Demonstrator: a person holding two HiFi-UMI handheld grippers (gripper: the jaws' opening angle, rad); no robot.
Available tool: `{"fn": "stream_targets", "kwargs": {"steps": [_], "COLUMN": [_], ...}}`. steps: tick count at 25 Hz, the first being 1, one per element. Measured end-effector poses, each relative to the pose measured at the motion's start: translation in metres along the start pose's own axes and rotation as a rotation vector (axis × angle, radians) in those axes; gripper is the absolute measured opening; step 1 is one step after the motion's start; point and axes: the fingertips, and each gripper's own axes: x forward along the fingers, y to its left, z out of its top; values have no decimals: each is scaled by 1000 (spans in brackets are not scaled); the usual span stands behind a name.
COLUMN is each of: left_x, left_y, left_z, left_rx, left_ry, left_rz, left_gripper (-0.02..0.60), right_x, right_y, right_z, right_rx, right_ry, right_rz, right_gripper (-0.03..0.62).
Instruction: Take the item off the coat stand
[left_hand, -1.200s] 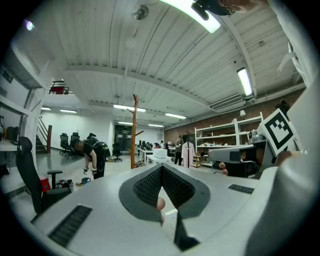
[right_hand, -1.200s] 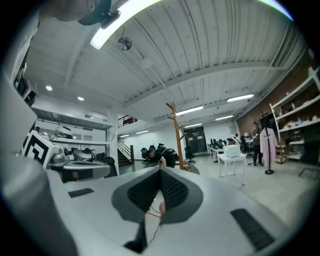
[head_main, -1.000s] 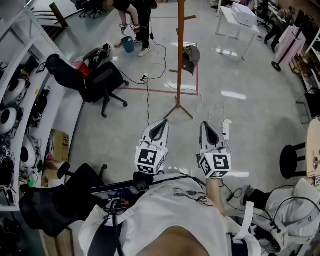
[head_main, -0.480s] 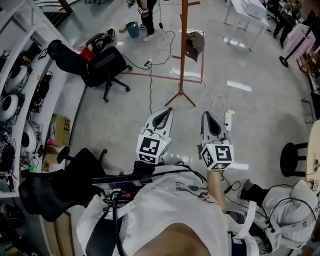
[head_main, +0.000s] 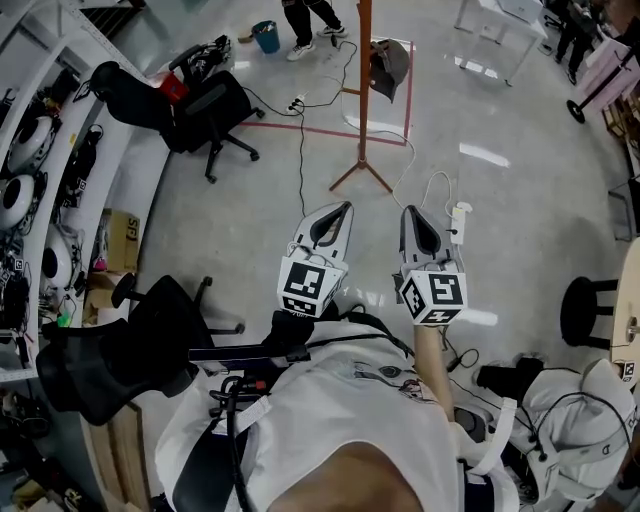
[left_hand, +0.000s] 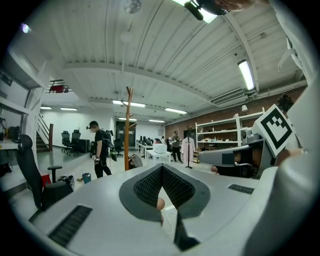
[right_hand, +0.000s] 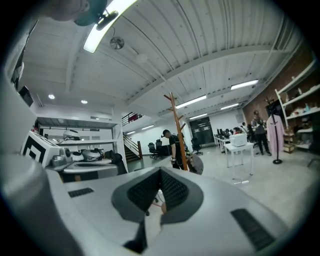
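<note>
Polished grey floor fills an open workshop, seen from above the person's chest. Nearest, two grippers are held side by side, pointing ahead. The left gripper (head_main: 345, 207) has its jaws pressed together with nothing between them, and the right gripper (head_main: 409, 211) is closed and empty likewise (each gripper's own view shows the ribbed pads meeting at the tip).

Just beyond the right one a white power strip (head_main: 460, 222) lies on the floor, its white lead looping towards the stand. A black cable (head_main: 301, 150) runs across the same stretch of floor.

Further on stands one coat stand (head_main: 365, 90), an orange-brown wooden pole on splayed feet, with red tape (head_main: 300, 125) marking lines on the floor around it. One item hangs from a peg on its right side: a grey cap (head_main: 388, 66), limp and drooping, well apart from both grippers.

Two black office chairs stand to the left: the near chair (head_main: 130, 345) beside the person, the far chair (head_main: 212, 108) level with the stand. Beyond the stand are one blue bucket (head_main: 266, 35), a standing person's legs (head_main: 310, 12) and a white table (head_main: 505, 15).
</note>
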Motion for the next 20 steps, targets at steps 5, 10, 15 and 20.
{"fn": "stream_targets", "kwargs": {"steps": [5,10,15,20], "left_x": [9,32,82,110], "left_y": [12,35,67,97], "left_z": [-1,-3,15,26], "left_rx": [-6,-14,-13,8], "left_ry": [5,8,-22,-52], "left_rz": [17,25,3,-13], "left_gripper": [3,3,3,3], "right_x": [16,47,101,139], "right_y": [-3,-9,-30,-43], "right_z": [-2,-1,17,25], "right_rx": [8,6,2,21], "right_ry": [6,8,-1,-33], "right_rz": [8,18,3,-30], "right_gripper": [5,5,5,5]}}
